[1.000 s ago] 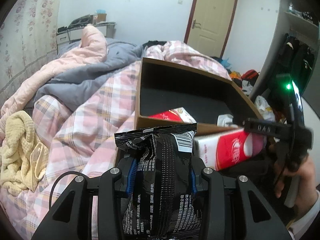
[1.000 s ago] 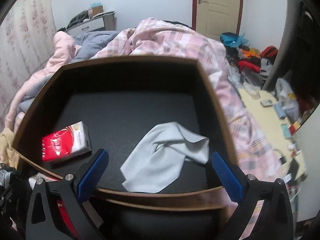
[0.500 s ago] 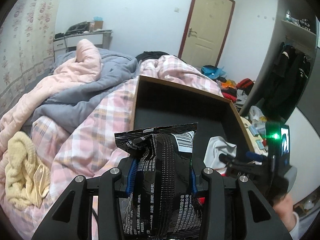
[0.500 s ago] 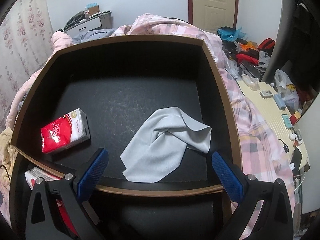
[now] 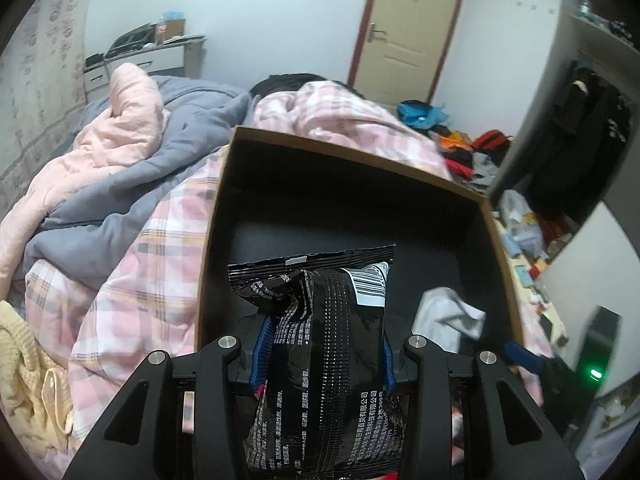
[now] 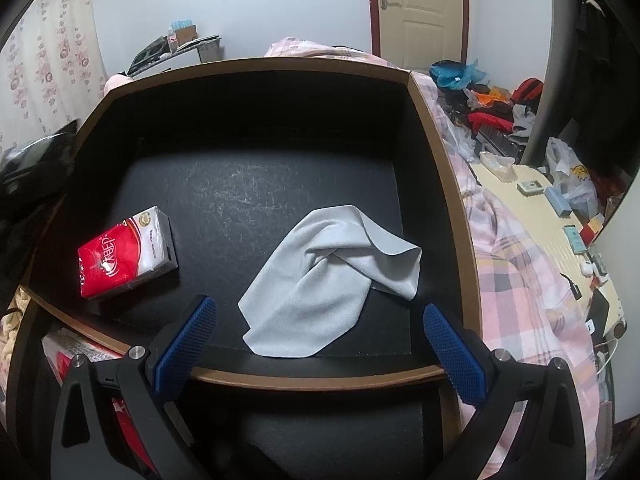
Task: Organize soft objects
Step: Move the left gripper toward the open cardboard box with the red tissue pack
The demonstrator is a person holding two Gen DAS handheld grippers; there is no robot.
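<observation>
right wrist view, right hand-held gripper (image 6: 320, 344) spread wide over box rim (image 6: 312, 380), left hand-held gripper (image 5: 324, 356) clamping black packet (image 5: 324, 364)

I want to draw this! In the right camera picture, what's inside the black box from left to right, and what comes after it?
Red tissue pack → grey cloth → the box's right wall → pink plaid blanket → pale table with small things on it.
</observation>
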